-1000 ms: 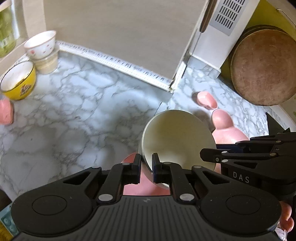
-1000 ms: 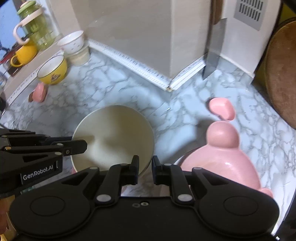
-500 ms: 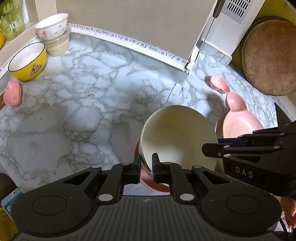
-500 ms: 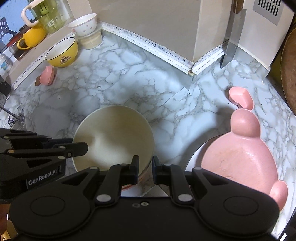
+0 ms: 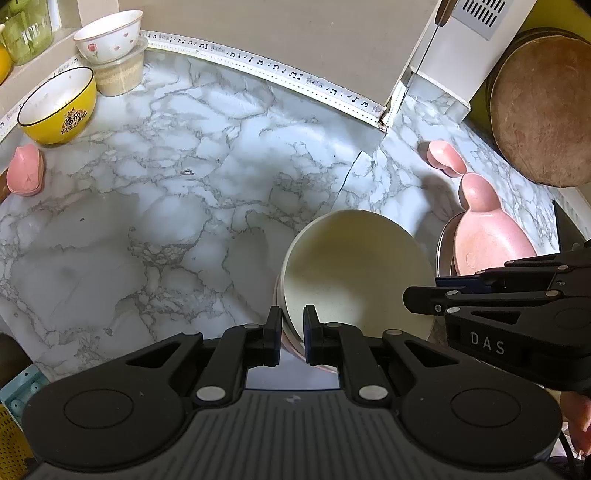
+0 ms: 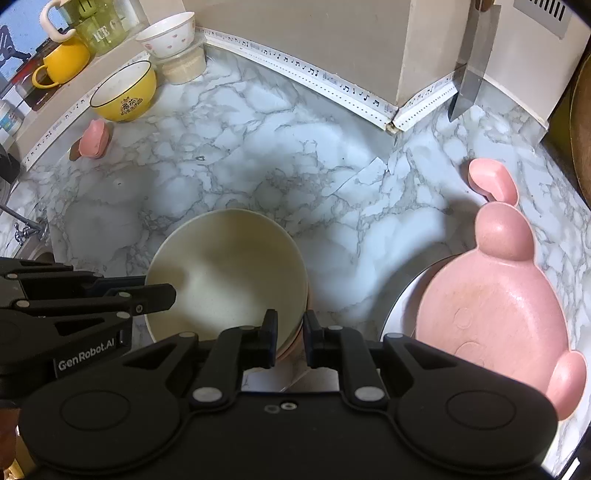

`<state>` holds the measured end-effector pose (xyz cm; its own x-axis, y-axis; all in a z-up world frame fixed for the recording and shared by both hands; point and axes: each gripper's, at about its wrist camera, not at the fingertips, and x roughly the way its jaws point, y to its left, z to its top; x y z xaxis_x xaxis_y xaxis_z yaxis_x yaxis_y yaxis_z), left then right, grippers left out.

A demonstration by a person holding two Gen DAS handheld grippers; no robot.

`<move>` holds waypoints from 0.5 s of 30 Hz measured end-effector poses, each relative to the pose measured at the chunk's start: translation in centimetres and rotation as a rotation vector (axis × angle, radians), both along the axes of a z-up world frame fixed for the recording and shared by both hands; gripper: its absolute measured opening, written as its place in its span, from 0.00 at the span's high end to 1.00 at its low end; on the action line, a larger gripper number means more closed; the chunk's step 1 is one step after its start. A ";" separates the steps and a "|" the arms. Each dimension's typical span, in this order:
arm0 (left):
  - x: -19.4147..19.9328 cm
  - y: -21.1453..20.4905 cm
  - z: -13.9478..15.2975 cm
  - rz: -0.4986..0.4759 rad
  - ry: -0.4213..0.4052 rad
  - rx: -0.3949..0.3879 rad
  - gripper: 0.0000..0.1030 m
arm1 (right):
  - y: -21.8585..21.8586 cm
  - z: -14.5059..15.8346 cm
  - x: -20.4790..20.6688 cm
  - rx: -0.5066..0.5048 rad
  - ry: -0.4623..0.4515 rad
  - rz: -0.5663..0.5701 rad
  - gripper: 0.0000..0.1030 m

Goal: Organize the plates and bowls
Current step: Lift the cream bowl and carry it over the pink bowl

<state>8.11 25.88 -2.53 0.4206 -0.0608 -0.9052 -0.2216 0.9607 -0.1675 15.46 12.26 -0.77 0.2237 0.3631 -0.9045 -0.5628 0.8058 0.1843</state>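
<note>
On the marble counter (image 5: 184,229) I had the cream bowl (image 5: 354,273) nested in a pink one, left gripper (image 5: 291,332) and right gripper (image 6: 290,334) pinching opposite rims, yellow bowl (image 5: 55,107) at ten o'clock unsorted.

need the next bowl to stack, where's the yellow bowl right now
In both views the yellow bowl sits at the far left of the counter by the wall, beside the white bowl and a small pink dish.

From my left wrist view, the counter (image 5: 177,206) lies open from nine to twelve o'clock. A cream bowl (image 5: 354,273) blocks centre; the pink plate (image 5: 491,243) crowds three o'clock.
</note>
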 end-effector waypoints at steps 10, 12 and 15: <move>0.0 0.1 0.1 -0.019 -0.005 0.005 0.90 | -0.4 0.4 0.3 0.016 0.014 -0.006 0.86; 0.0 0.1 0.4 -0.020 -0.015 0.010 0.90 | -0.6 0.5 0.3 0.025 0.012 -0.007 0.86; -0.1 0.2 0.8 -0.019 -0.027 0.028 0.90 | -0.9 0.8 0.2 0.033 -0.002 0.003 0.86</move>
